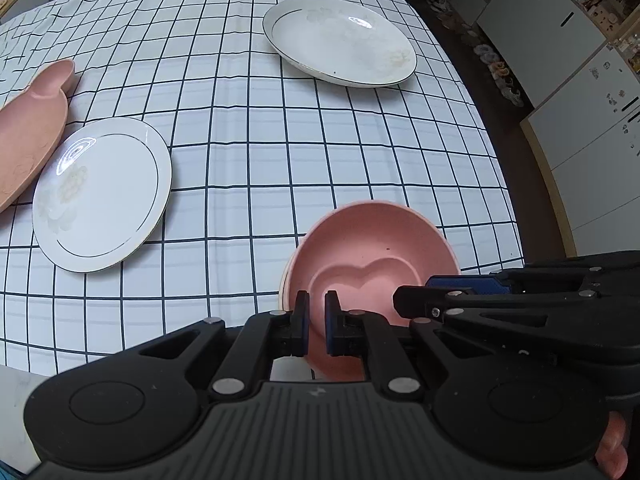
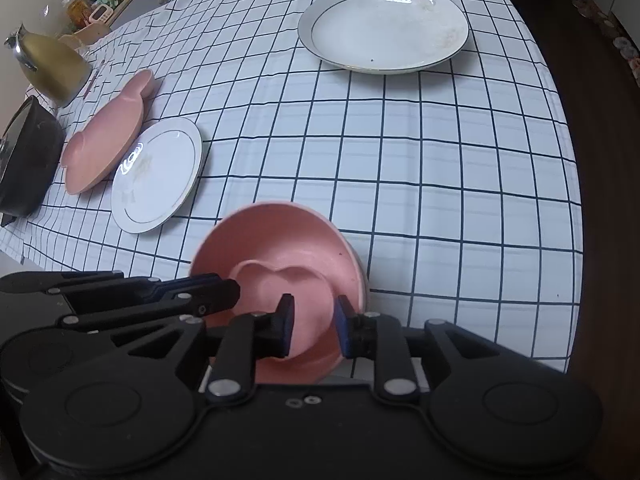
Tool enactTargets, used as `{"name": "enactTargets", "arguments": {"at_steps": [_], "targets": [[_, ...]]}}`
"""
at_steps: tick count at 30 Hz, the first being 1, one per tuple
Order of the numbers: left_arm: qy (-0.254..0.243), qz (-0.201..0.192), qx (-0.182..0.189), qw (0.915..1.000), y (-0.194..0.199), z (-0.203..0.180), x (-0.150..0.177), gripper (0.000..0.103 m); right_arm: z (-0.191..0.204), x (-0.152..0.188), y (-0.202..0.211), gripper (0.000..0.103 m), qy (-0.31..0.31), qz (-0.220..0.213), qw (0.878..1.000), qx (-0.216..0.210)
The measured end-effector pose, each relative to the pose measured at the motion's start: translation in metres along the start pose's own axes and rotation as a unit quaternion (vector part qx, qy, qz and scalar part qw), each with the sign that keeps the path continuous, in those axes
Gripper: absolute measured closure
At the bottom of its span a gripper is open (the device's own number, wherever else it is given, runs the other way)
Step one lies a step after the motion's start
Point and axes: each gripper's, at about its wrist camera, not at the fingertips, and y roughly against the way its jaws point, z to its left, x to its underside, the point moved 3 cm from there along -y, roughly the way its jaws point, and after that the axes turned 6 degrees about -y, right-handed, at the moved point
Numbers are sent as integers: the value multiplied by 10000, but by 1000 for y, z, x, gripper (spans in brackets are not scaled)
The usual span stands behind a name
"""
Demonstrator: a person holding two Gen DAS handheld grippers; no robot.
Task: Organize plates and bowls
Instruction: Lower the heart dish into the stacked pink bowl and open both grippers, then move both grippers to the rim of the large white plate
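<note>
Both grippers are on the same pink bowl [image 1: 372, 256], the one with a heart shape pressed into its bottom, sitting at the near edge of the checked tablecloth [image 1: 280, 140]. The left gripper [image 1: 316, 322] has its two pads pinched onto the near rim, one pad inside and one outside. The right gripper [image 2: 314, 330] straddles the rim further round, but its pads stand a bit wider, and I honestly can't tell whether they're actually clamping the wall or just sitting around it. There's a sliver of white under the bowl, so it looks like it's nested on something pale, can't make out what.

Further out: a white plate with a gold line [image 1: 104, 196] to the left, its edge overlapping a pink bear-shaped tray [image 2: 106, 144]. A bigger white plate [image 1: 340, 42] sits well apart at the far side. In the right wrist view, a black pan [image 2: 24, 160] and a yellow-green kettle [image 2: 52, 64] are off at the left edge.
</note>
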Motion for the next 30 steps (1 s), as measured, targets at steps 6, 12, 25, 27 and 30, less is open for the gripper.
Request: {"name": "enactTargets", "arguments": {"at_steps": [6, 12, 25, 27, 30], "targets": [[19, -124, 44, 9999, 10, 2, -1, 96, 2, 1, 10, 74, -18, -108, 9999, -52], [-23, -397, 33, 9992, 29, 6, -7, 95, 12, -2, 30, 69, 128, -388, 9991, -80], [-82, -932, -206, 9954, 58, 18, -25, 73, 27, -24, 75, 36, 754, -1206, 9898, -6], [-61, -990, -251, 9947, 61, 21, -27, 62, 26, -29, 79, 33, 779, -1281, 9887, -46], [-42, -1131, -340, 9930, 65, 24, -30, 50, 23, -34, 83, 28, 794, -1381, 9872, -61]]}}
